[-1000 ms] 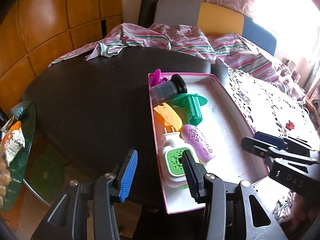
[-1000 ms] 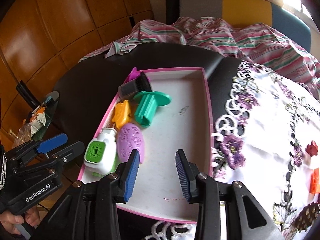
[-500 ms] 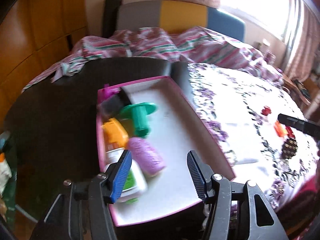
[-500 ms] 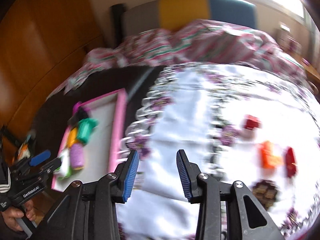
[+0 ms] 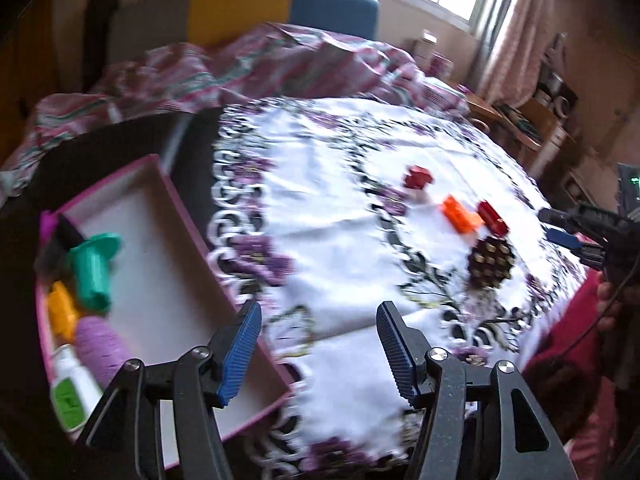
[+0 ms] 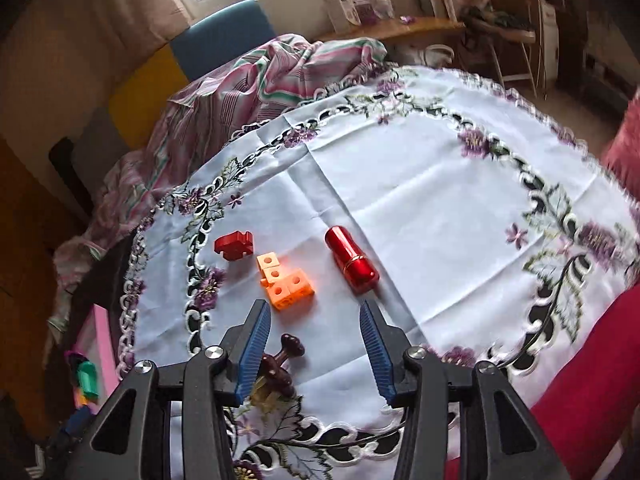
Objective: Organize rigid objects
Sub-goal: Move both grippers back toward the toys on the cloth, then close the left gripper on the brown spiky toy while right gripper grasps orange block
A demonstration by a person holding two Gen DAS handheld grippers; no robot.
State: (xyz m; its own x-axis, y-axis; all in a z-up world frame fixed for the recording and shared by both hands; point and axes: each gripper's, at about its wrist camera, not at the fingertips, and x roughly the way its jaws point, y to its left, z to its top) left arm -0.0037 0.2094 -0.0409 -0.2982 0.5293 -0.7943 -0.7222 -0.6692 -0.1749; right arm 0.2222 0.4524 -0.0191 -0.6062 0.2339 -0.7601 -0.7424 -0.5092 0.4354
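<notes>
A pink-rimmed box (image 5: pixel 172 188) at the table's left holds a green spool (image 5: pixel 94 270), an orange piece (image 5: pixel 60 312), a purple case (image 5: pixel 98 340) and a white-and-green plug (image 5: pixel 70 392). On the embroidered cloth lie a dark red block (image 6: pixel 234 244), an orange cube piece (image 6: pixel 282 282), a red metal cylinder (image 6: pixel 352 260) and a brown studded piece (image 6: pixel 278 372). My left gripper (image 5: pixel 320 348) hovers over the box's right edge, jaws opening, nothing between them. My right gripper (image 6: pixel 316 348) hangs above the cloth just short of the orange piece, jaws opening and empty; the brown piece sits beside its left finger.
A white tablecloth (image 6: pixel 420 184) with purple flowers covers the right part of the dark round table (image 5: pixel 132 136). A striped pink cloth (image 6: pixel 248 84) is heaped at the far side. A chair back in grey, yellow and blue (image 5: pixel 288 12) stands behind. A red garment (image 6: pixel 592 380) borders the near right.
Both grippers swung right, away from the pink box and over the embroidered cloth. Their jaws stand wider than before. The right gripper now faces the loose red, orange and brown pieces.
</notes>
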